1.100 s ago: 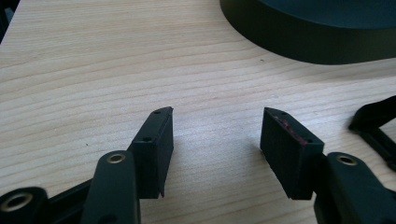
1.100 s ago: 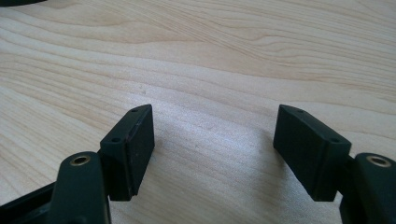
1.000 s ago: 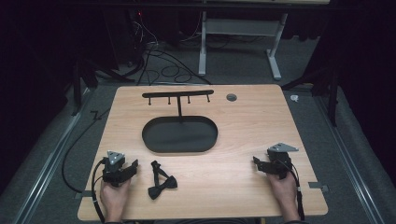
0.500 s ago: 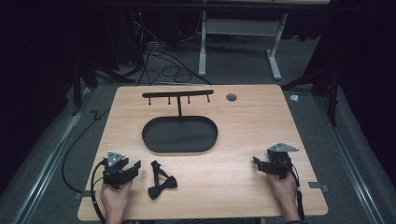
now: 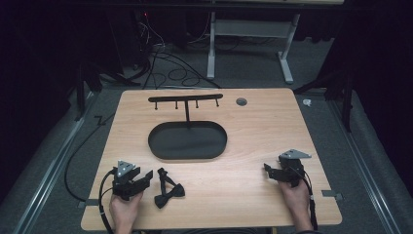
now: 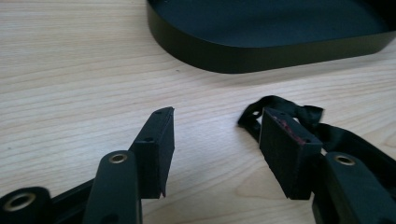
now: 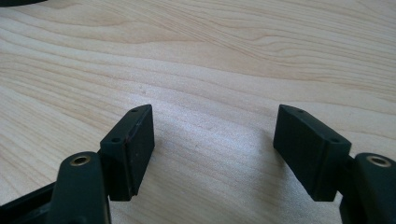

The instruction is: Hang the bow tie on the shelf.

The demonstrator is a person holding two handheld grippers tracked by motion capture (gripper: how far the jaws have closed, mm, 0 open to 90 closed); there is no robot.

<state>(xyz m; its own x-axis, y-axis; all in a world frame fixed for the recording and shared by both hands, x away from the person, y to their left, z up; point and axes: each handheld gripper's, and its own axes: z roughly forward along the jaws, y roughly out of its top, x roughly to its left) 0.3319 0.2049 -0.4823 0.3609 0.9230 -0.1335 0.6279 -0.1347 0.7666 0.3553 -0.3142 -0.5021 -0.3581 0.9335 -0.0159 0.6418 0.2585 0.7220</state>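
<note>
High view first: I have my left hand-held gripper [image 5: 146, 176] low on the near left of the surface [image 5: 253, 131], jaws spread wide and holding nothing, with the black bow tie [image 5: 168, 189] lying flat just to its right. My right hand-held gripper [image 5: 269, 170] rests well apart on the near right, jaws equally wide, bare wood between them in the right gripper view. Beyond the tie sits the oval black tray [image 5: 187, 140] with its hanger stand [image 5: 185, 100] rising from the back edge.

From the left gripper view, the strap of the bow tie [image 6: 299, 114] curls out from behind my right-hand jaw, so the tie sits off to one side of the gap, not inside it. I think the strap touches that jaw's outer face, though the blur there makes me unsure.

Risks as I judge them: if I close now, the jaws meet on air, or the one jaw nudges the strap and drags the tie across the wood. The fabric is limp and thin, so a pinch on one strap alone would leave the bow dangling and likely to twist or slip free on the lift. Coming down too steeply would press the jaw tips into the surface and trap only a fold. I would shift sideways over the knot before closing.
</note>
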